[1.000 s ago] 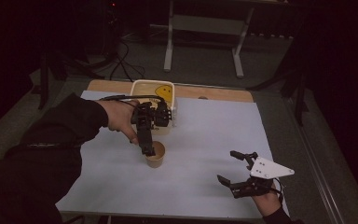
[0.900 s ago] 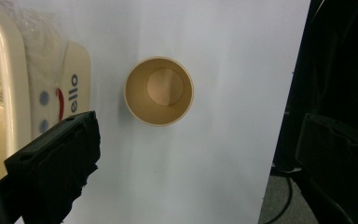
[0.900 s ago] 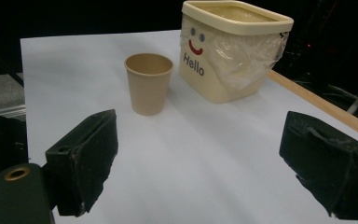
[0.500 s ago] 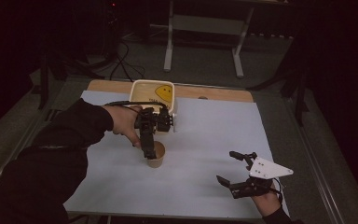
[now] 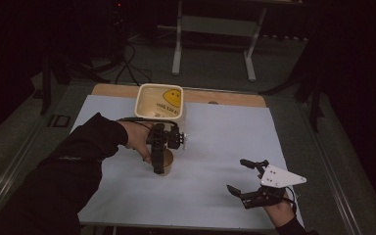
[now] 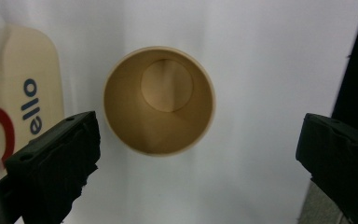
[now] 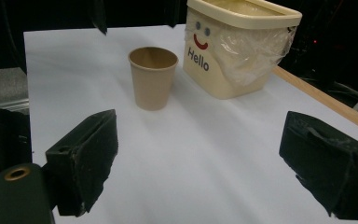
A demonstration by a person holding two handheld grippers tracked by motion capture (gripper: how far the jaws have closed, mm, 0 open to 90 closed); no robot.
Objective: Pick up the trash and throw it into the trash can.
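An empty tan paper cup (image 7: 153, 77) stands upright beside a cream "Hello" bin (image 7: 235, 51).

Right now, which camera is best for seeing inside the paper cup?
The left gripper view: it looks straight down into the empty paper cup. The right gripper view shows its side. In the high view the left gripper partly hides it.

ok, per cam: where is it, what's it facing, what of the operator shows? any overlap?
High view: above the table, looking forward and down; left sleeve, left gripper over the paper cup, right gripper.
Left gripper view: looking straight down into the cup; jaws open either side.
Right gripper view: low, looking across the sheet at the cup and Hello bin; jaws open.
Shared: cup and bin appear in all three.
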